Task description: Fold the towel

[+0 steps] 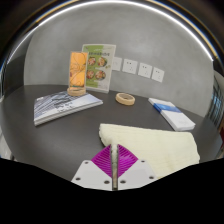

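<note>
A pale yellow towel (150, 145) lies on the dark grey table (60, 135), spread from just ahead of my fingers off to the right. My gripper (113, 150) is at the towel's near edge. Its two purple pads (102, 162) are pressed together, with a thin pale strip of towel edge pinched between them. The rest of the towel rests flat on the table.
A magazine (65, 106) lies at the left. Behind it stand a jar of orange snacks (76, 73) and a green printed card (99, 66). A tape roll (125, 98) sits at the middle back and a white-blue box (173, 115) at the right. Wall sockets (145, 70) are behind.
</note>
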{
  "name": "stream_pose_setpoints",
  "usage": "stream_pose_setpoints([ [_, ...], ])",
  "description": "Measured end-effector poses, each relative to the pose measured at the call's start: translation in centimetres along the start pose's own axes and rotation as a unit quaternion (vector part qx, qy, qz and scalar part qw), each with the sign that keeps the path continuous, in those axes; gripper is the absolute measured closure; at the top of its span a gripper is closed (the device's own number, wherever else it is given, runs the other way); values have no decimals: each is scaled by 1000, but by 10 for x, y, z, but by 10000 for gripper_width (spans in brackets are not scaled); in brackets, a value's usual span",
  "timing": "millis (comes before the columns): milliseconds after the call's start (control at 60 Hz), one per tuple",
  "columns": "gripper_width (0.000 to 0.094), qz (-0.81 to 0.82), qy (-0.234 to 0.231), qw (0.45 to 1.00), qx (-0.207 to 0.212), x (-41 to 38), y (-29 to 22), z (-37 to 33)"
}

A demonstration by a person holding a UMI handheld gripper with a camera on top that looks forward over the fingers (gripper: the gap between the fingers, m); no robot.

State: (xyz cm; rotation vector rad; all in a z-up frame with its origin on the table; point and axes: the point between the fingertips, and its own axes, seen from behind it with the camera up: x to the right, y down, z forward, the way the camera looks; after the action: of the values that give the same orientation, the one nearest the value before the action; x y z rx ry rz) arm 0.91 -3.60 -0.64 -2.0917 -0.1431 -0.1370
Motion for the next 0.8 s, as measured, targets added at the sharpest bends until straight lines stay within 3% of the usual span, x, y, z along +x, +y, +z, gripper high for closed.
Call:
stream_pose_setpoints([
  [233,926,5,-60,998,32,1,-18,-11],
  [350,925,17,-75,994,73,49,-53,-37],
  [467,920,46,-52,993,94,137,-65,-49],
  [600,912,67,-13,995,72,233,-35,-35],
  [750,900,81,-17,997,6,276,25,1],
  [800,848,95,-29,995,12,277,25,4],
])
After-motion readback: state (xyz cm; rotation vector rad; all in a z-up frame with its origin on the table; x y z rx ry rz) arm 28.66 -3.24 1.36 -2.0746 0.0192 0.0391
